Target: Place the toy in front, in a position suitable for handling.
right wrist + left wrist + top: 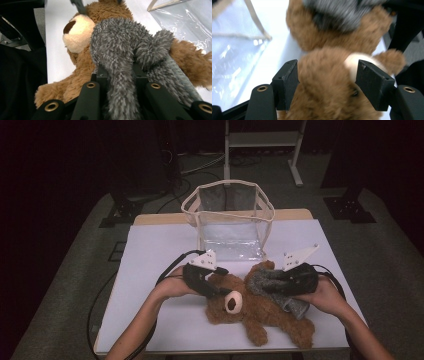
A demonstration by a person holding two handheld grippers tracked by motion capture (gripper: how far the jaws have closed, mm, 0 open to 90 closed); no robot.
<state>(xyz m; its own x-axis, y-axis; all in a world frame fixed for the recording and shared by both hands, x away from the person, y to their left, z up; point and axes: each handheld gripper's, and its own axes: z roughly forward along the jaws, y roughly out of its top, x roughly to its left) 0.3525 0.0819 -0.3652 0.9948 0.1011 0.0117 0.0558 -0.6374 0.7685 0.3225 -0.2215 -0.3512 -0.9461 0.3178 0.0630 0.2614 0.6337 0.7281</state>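
A brown teddy bear (260, 312) lies on its back on the white surface (150, 270), at the near side and a little right of the middle, with a grey fluffy scarf (277, 285) across its upper body. Behind it, toward the far edge, stands a clear bag (230, 220) with beige trim, open at the top and well apart from the toy. The left hand-held gripper (215, 287) is at the head of the bear: in the left gripper view its jaws stand on both sides of the head and press into the fur, so I judge that it grips the head, though the soft pile hides how firm the contact is. The right hand-held gripper (272, 285) is closed on the scarf; in the right gripper view a thick fold of the grey cloth comes up from between its jaws. The bear's long axis runs from left to right and a little toward the near edge, with the head at the left, the legs at the near right, and the pale muzzle (233, 302) pointing up. The bear looks light and very soft, so it will probably bend and sag when it is lifted at one end; a hold on the head or the middle of the body seems safer than on a thin arm. The scarf is limp and may slide off the fur or stretch when it is pulled.
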